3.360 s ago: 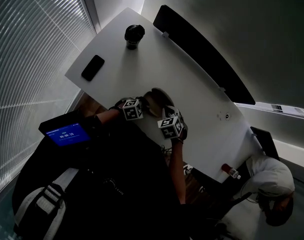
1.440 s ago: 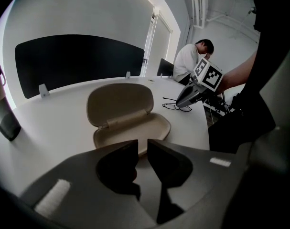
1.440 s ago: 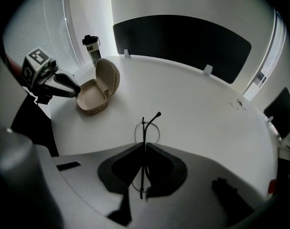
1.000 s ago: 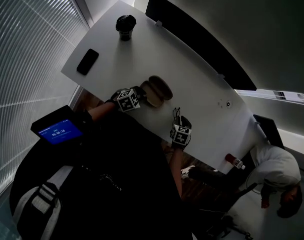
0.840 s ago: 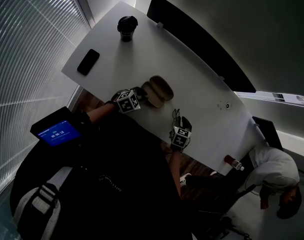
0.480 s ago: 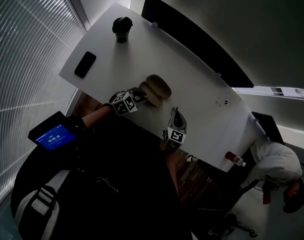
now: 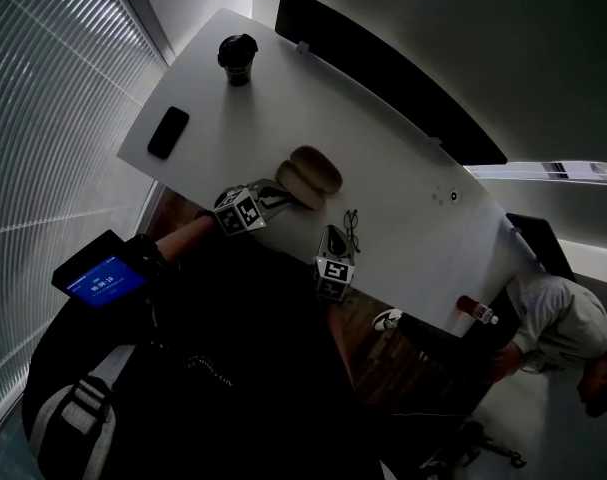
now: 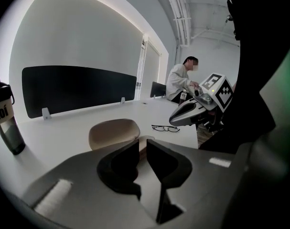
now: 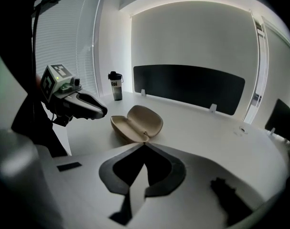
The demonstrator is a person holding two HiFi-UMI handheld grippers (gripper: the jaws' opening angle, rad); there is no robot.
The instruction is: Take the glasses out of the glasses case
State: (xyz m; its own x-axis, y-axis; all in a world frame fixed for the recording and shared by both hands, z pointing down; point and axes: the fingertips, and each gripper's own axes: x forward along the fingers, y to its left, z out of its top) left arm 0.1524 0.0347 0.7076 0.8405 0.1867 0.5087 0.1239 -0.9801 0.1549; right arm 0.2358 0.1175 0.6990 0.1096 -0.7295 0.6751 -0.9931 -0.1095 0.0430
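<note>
Glasses (image 7: 351, 230) out of the case; lying on the white desk (image 7: 403, 158) near its front edge, dark thin frame, lenses toward the desk. Glasses case (image 7: 308, 176) tan, hinged wide open, both halves showing their hollow sides; it sits on the desk to the left of the glasses and apart from them.

Right gripper (image 9: 145, 145) over the front edge of the desk, pointing down at a slant; its fingers (image 9: 165, 170) closed tip to tip with nothing between them; the glasses lie just beside its tip, and from the left gripper view the tip hangs slightly above them, no contact seen.

Left gripper (image 8: 143, 145) at the near-left side of the case; its fingers (image 8: 120, 163) stand a narrow slit apart and grip nothing; the rim of the case shows beyond the slit; from the right gripper view the tip is near the case's lower half but clear of it.

Elsewhere on the desk: dark phone (image 7: 168, 133) flat near the left edge; dark drinking bottle (image 7: 236, 58) upright at the far corner; long black divider panel (image 7: 383, 78) along the far side. A seated person (image 8: 180, 82) in a light top at the desk's right end.
</note>
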